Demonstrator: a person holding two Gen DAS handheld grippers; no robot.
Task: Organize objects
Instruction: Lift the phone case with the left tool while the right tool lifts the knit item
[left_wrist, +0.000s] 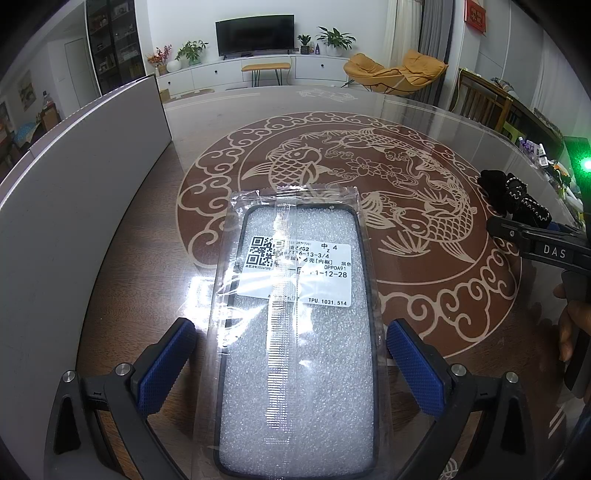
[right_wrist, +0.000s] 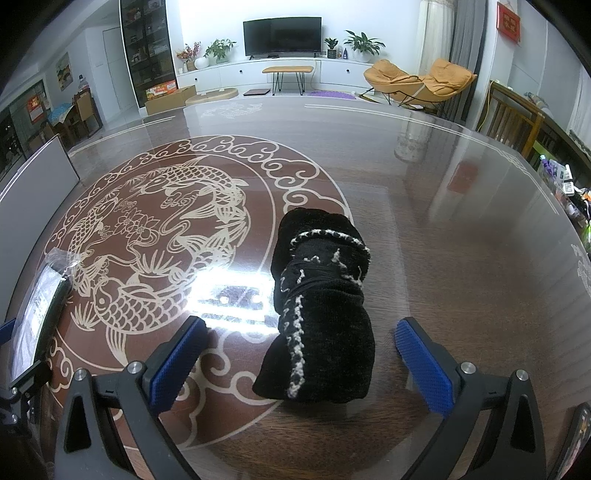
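Currently the left gripper (left_wrist: 291, 354) is spreading wide around a black-rimmed phone case in a clear plastic sleeve (left_wrist: 295, 332) lying flat on the glossy brown fish-patterned counter (left_wrist: 424, 155), while the right gripper (right_wrist: 301, 352) is gaping around a rolled black knitted cloth with white stitching (right_wrist: 319, 314) resting on that counter.

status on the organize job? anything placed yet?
Nothing looks placed yet. The bagged phone case lies flat on the table between the open fingers of the left hand-held gripper; the black cloth bundle sits between the open fingers of the right hand-held gripper. Neither is gripped. Left: grasp both and move them; no destination is evident.
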